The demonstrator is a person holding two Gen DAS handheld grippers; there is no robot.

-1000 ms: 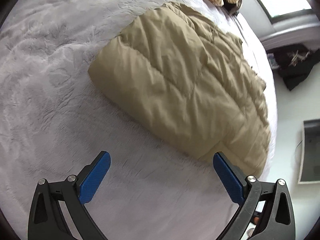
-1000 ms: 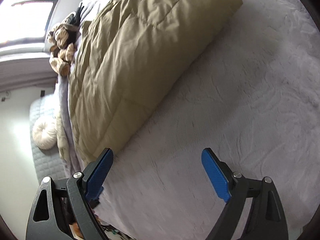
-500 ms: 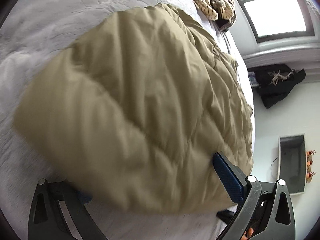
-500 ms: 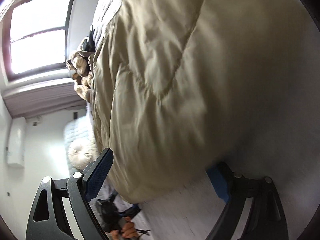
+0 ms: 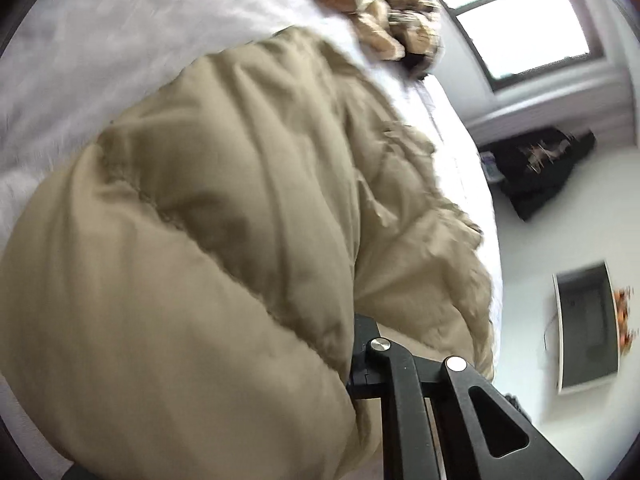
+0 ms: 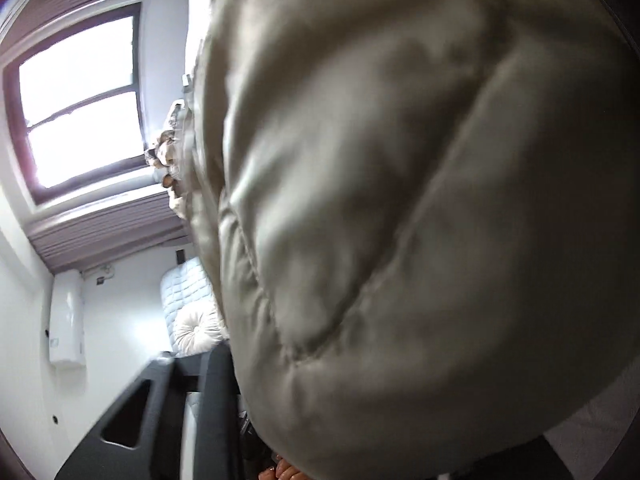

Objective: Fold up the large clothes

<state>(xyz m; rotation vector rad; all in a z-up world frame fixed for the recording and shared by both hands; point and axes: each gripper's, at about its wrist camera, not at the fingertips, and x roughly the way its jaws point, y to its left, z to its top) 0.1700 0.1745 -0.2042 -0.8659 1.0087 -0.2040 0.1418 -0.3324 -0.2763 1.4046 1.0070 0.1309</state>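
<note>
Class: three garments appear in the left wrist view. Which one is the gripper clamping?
The tan puffer jacket, bulging over the left gripper's closing jaws.

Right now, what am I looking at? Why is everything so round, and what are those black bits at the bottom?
A person holds two grabbing tools, one per hand. Each carries a small wide-eyed camera, which bends the view round. One picture looks along the left hand-held gripper, the other along the right hand-held gripper; the black bits are their arms. A puffy tan jacket lies on a white bed. Both tools are closing on its near edge, and the jacket bulges over the fingers and hides them. Farther back are a furry bundle and a window.
</note>
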